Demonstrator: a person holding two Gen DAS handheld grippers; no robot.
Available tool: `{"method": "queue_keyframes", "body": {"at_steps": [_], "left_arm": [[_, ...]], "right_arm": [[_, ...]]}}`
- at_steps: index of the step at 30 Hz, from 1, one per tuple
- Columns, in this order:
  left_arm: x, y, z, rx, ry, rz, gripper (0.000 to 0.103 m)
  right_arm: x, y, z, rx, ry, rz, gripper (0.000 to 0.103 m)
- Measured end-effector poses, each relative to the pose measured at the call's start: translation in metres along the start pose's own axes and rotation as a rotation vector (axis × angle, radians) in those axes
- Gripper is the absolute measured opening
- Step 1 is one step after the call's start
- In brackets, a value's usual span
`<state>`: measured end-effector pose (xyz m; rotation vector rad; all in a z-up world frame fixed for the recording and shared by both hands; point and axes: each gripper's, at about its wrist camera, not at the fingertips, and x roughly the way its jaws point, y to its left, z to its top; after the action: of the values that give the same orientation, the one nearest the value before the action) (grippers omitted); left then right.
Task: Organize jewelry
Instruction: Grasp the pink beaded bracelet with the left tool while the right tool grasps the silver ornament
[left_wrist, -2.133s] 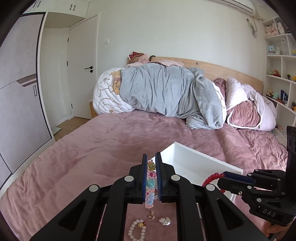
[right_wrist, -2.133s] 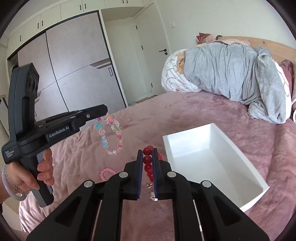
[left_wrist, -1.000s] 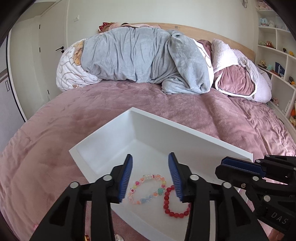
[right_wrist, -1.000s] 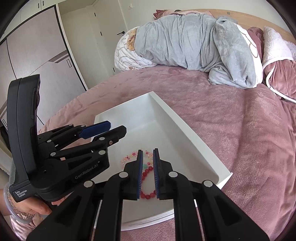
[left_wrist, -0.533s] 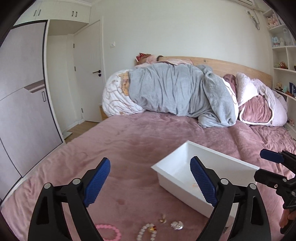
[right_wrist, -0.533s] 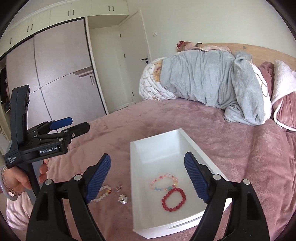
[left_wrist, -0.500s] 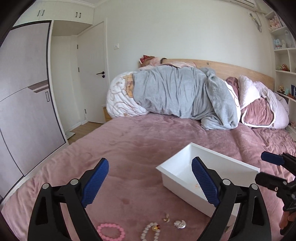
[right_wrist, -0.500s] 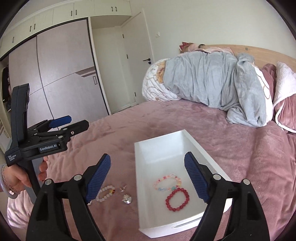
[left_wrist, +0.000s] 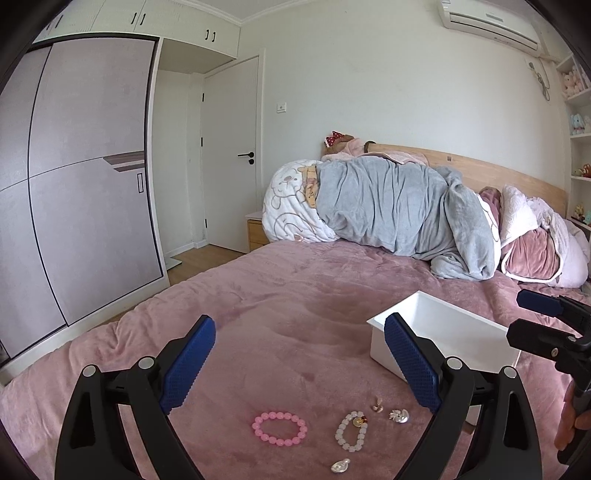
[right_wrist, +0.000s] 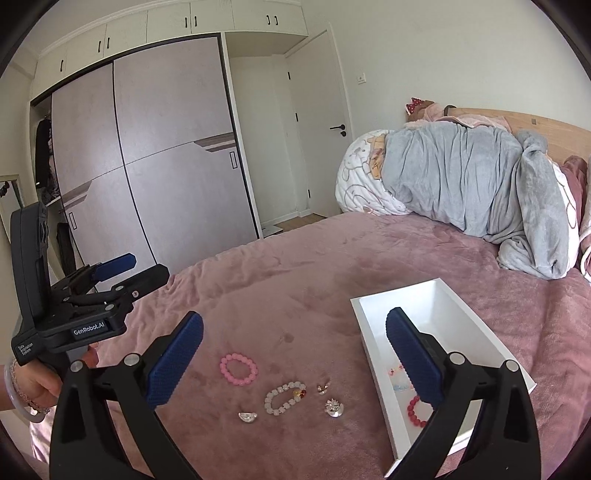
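A pink bead bracelet (left_wrist: 279, 432) (right_wrist: 238, 369), a white bead bracelet (left_wrist: 352, 435) (right_wrist: 284, 397) and small silver and gold charms (left_wrist: 398, 415) (right_wrist: 334, 407) lie on the pink bedspread. A white tray (right_wrist: 373, 332) (left_wrist: 439, 332) to their right holds a red bead bracelet (right_wrist: 415, 411) and a pastel bracelet (right_wrist: 399, 373). My left gripper (left_wrist: 301, 367) is open and empty above the loose jewelry; it also shows in the right wrist view (right_wrist: 129, 273). My right gripper (right_wrist: 295, 354) is open and empty, over the tray's left rim; it also shows in the left wrist view (left_wrist: 543, 321).
Rolled grey and white bedding (left_wrist: 388, 210) and pink pillows (left_wrist: 532, 247) lie at the head of the bed. A sliding wardrobe (left_wrist: 74, 184) and a white door (left_wrist: 232, 155) stand to the left. Shelves with toys (left_wrist: 580, 147) are on the right.
Both grippers let go of their bracelets into the tray, opened wide and drew back left and up. The loose jewelry on the bedspread has come into view.
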<state>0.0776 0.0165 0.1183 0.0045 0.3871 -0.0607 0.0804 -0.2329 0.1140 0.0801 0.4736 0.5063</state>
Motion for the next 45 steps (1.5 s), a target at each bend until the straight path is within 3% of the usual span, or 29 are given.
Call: {"method": "queue_keyframes", "body": {"at_steps": [5,9,13,19,21,28,36,38,42,45], "left_arm": [[0.015,0.034,-0.027,-0.052,-0.002,0.037,0.095],[0.045,0.055,-0.058,-0.121,0.037,0.047,0.095],[0.080,0.059,-0.094,-0.115,0.106,0.051,0.095],[0.115,0.060,-0.132,-0.030,0.207,0.022,0.095],[0.125,0.064,-0.142,-0.038,0.241,0.007,0.088],[0.148,0.069,-0.161,-0.067,0.294,0.010,0.082],[0.157,0.074,-0.177,-0.072,0.374,0.046,0.062],[0.160,0.076,-0.184,-0.077,0.395,0.050,0.052],[0.162,0.077,-0.186,-0.077,0.402,0.039,0.044],[0.164,0.076,-0.186,-0.073,0.409,0.035,0.047]], "right_arm": [[0.022,0.030,-0.023,-0.065,0.025,0.054,0.098],[0.055,0.054,-0.057,-0.144,0.107,0.074,0.093],[0.096,0.069,-0.094,-0.220,0.217,0.069,0.071],[0.144,0.067,-0.141,-0.251,0.330,0.075,0.054],[0.157,0.063,-0.151,-0.237,0.366,0.086,0.052],[0.178,0.059,-0.163,-0.220,0.410,0.129,0.052],[0.197,0.057,-0.174,-0.199,0.507,0.145,0.049],[0.199,0.054,-0.175,-0.180,0.514,0.152,0.042],[0.200,0.053,-0.175,-0.170,0.519,0.165,0.028],[0.198,0.054,-0.175,-0.172,0.512,0.160,0.028]]}}
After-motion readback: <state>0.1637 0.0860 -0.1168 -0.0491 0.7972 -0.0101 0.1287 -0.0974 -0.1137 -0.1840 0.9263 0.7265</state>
